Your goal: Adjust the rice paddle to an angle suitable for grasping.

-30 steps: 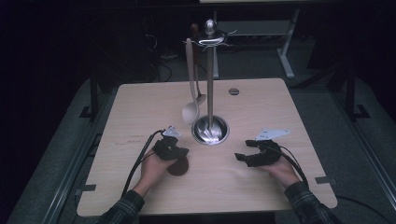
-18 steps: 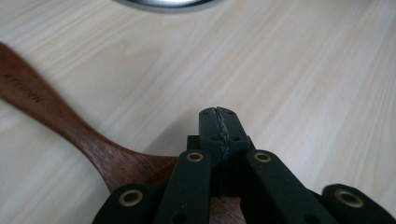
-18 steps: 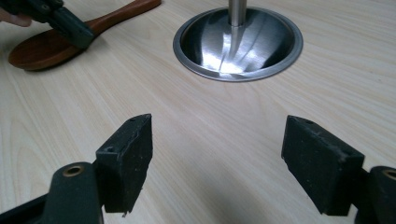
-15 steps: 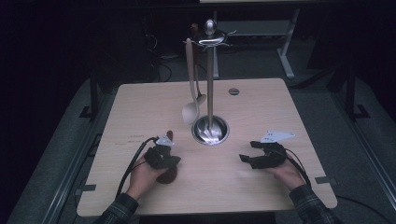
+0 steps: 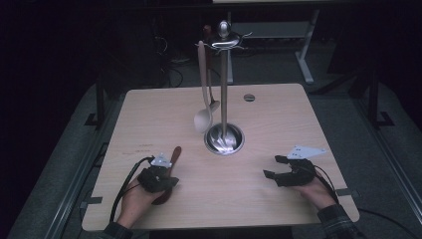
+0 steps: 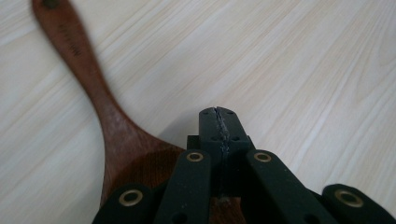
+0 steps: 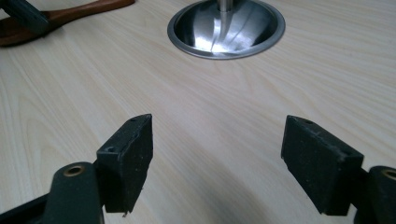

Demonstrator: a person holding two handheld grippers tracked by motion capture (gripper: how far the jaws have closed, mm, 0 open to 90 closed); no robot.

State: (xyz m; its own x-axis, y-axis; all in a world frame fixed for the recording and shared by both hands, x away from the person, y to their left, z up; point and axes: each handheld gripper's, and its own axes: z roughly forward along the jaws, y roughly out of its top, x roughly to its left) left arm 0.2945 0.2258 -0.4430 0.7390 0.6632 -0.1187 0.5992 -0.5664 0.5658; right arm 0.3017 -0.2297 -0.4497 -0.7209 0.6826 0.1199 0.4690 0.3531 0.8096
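Note:
A dark wooden spoon lies flat on the table at the near left, its handle pointing away from the person. My left gripper sits over the spoon's bowl. Its jaws are shut, pad against pad, with nothing between the tips. At the near right my right gripper hovers low over bare wood, open and empty, pointing towards the stand's base.
A steel utensil stand with a round base rises mid-table. A pale wooden spoon and a darker utensil hang from its top. A small round hole cover sits far right; the table's front edge is close to both hands.
My left gripper has drawn back to the near left, and the dark spoon under it has shifted the same way. The right gripper has slid towards the near right.

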